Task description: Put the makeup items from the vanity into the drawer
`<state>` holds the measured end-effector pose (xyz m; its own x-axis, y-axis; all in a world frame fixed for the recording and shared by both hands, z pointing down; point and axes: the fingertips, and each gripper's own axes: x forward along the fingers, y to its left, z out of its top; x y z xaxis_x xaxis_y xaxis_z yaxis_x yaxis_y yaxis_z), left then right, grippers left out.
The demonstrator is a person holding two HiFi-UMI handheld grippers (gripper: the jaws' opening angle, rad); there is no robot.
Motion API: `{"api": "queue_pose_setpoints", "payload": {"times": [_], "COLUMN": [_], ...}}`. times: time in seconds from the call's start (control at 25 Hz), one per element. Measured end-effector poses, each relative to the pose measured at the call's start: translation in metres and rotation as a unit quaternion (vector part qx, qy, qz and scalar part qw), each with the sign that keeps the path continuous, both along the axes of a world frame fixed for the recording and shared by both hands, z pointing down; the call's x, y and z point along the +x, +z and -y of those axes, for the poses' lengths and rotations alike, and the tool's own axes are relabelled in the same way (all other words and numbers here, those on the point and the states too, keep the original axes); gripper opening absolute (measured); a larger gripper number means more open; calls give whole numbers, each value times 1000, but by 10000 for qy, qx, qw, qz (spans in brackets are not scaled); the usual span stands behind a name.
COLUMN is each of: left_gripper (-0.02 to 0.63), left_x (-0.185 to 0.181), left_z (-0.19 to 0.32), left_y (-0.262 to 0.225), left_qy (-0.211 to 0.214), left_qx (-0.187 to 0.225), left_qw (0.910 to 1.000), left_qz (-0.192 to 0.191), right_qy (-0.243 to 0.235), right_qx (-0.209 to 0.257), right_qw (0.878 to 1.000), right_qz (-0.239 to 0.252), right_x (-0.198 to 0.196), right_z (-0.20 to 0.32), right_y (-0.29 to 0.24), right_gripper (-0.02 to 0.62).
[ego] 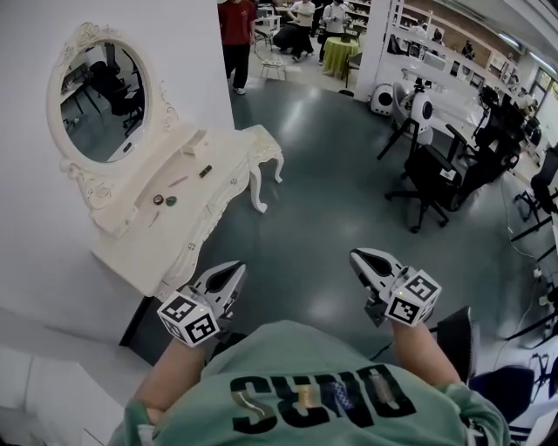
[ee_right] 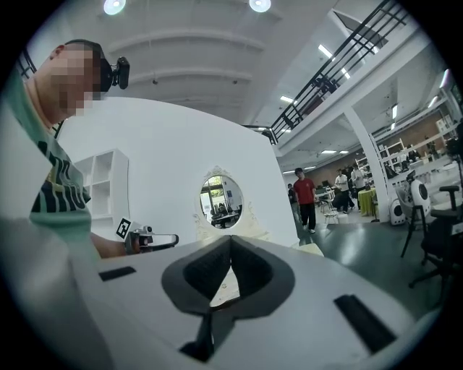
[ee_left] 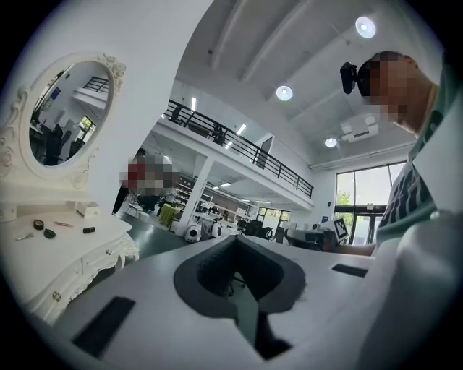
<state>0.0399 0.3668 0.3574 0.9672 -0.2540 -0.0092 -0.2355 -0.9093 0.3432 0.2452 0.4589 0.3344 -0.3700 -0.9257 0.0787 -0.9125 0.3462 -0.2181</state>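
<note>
The white vanity [ego: 148, 239] with its oval mirror [ego: 103, 96] stands against the wall at the left. Small makeup items lie on its top: a round dark compact [ego: 159, 199], a second small round piece [ego: 172, 201], a pink stick [ego: 178, 181], a short dark tube [ego: 206, 172] and a white box [ego: 193, 144]. The left gripper view shows them too, with the compact [ee_left: 38, 225] and the tube [ee_left: 88, 230] above shut drawer fronts [ee_left: 56, 293]. My left gripper [ego: 234, 272] [ee_left: 235, 240] and right gripper [ego: 362, 259] [ee_right: 231, 238] are both shut and empty, held level over the floor short of the vanity.
Black office chairs [ego: 436, 179] and desks fill the right side. Another black chair [ego: 458, 335] is close by my right arm. People [ego: 237, 26] stand at the far end of the dark grey floor [ego: 314, 174]. A white wall [ego: 35, 287] runs behind the vanity.
</note>
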Motion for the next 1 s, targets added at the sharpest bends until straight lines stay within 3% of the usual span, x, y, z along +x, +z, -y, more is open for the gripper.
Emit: {"api": "queue_pose_setpoints", "payload": {"times": [0.28, 0.52, 0.72, 0.84, 1.0], "left_gripper": [8, 8, 8, 8, 8], "left_x": [-12, -33, -46, -52, -48], "left_z": [65, 197, 316, 368, 417], "left_y": [27, 53, 35, 28, 29], "left_qy": [10, 282, 657, 733, 576], "left_qx": [-190, -98, 107, 202, -3], "left_qw": [9998, 9995, 9977, 9970, 9983], "left_qz": [-20, -49, 85, 139, -5], "right_qy": [-69, 0, 140, 239, 255], "right_qx": [-231, -144, -152, -123, -254], "right_qw": [9997, 9999, 9997, 9996, 9993], "right_qz": [11, -48, 110, 62, -54], "right_x": [-10, -44, -72, -76, -70], "right_z": [72, 205, 327, 374, 412], "right_y": [23, 33, 18, 8, 11], "right_gripper": [11, 11, 11, 11, 11]}}
